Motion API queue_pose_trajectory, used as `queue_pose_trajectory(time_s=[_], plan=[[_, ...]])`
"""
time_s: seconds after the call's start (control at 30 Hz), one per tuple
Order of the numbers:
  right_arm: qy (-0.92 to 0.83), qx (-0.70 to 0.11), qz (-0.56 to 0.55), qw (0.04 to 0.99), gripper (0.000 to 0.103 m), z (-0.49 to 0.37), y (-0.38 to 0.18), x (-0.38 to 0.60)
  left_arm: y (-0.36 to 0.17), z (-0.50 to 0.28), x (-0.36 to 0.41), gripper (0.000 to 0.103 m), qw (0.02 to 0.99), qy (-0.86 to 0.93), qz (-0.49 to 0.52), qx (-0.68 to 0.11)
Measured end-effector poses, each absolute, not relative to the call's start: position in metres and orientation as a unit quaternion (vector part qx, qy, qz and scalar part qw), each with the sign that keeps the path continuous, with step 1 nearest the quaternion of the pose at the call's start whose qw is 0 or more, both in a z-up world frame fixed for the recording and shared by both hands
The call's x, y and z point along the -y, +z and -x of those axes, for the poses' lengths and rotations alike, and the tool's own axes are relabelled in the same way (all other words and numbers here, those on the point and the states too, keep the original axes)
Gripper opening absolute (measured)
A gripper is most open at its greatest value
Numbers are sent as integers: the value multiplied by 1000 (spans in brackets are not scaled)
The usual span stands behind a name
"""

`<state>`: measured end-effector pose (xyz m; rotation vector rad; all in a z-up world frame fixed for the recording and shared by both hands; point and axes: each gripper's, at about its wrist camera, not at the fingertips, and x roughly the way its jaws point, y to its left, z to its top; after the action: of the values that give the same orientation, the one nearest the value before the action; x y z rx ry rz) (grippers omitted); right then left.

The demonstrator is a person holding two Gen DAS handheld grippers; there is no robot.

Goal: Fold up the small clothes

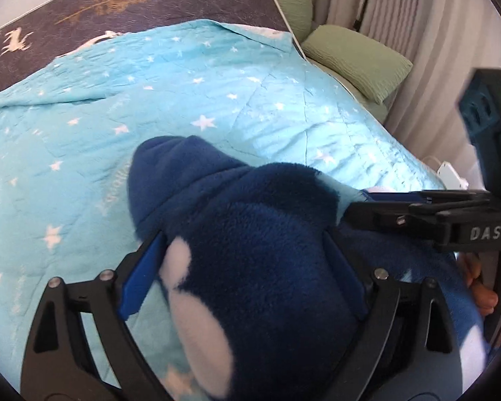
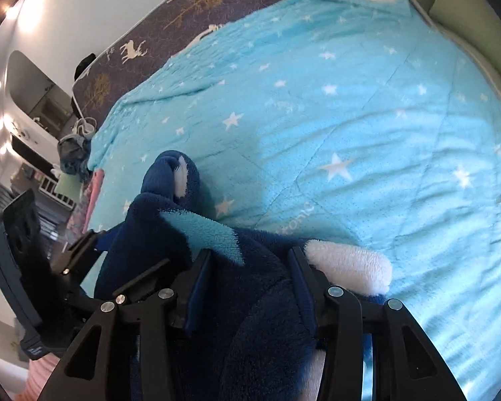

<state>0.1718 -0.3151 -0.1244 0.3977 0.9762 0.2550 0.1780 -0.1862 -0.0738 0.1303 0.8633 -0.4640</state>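
Observation:
A small navy fleece garment with white and light-blue patches is bunched up over the light-blue star blanket. My left gripper has its blue pads on either side of the bunched fleece and is shut on it. My right gripper is also shut on a fold of the same garment, with a white patch sticking out at its right finger. The right gripper shows at the right of the left wrist view; the left gripper shows at the left of the right wrist view. The garment's lower part is hidden.
The blanket lies on a dark bedspread with deer and tree prints. Green pillows and a curtain are at the far right. Furniture and a cloth pile stand beyond the bed's left edge.

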Motion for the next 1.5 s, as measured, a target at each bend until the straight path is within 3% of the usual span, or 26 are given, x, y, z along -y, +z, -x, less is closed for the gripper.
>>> queue_pose_trajectory(time_s=[0.27,0.4,0.47,0.6,0.7,0.8,0.93,1.13,1.37,1.5], plan=[[174,-397,-199,879,49,-47,-55,335,-4,-64,148,90,874,-337,4,-351],[245,-424,-199,849,65,-6,-75,314,-44,-28,169,92,840,-360,-48,-404],[209,-459,-168,847,66,-10,-108,300,-76,-21,182,100,855,-319,-92,-398],[148,-434,-87,884,66,-5,-115,273,-81,-22,177,101,866,-299,-70,-394],[148,-433,-94,884,67,-1,-108,273,-75,-21,171,99,863,-300,-52,-402],[172,-414,-139,883,67,8,-96,298,-57,-12,157,98,869,-304,-19,-389],[162,-362,-205,895,90,11,-81,345,-50,-15,148,98,873,-306,-24,-378],[198,-439,-383,788,91,-33,-147,402,-68,-45,136,102,836,-323,61,-440],[256,-459,-396,753,92,-63,-176,394,-101,-76,124,103,762,-368,175,-503],[278,-468,-394,741,100,-82,-184,383,-110,-85,128,103,746,-385,187,-510]])
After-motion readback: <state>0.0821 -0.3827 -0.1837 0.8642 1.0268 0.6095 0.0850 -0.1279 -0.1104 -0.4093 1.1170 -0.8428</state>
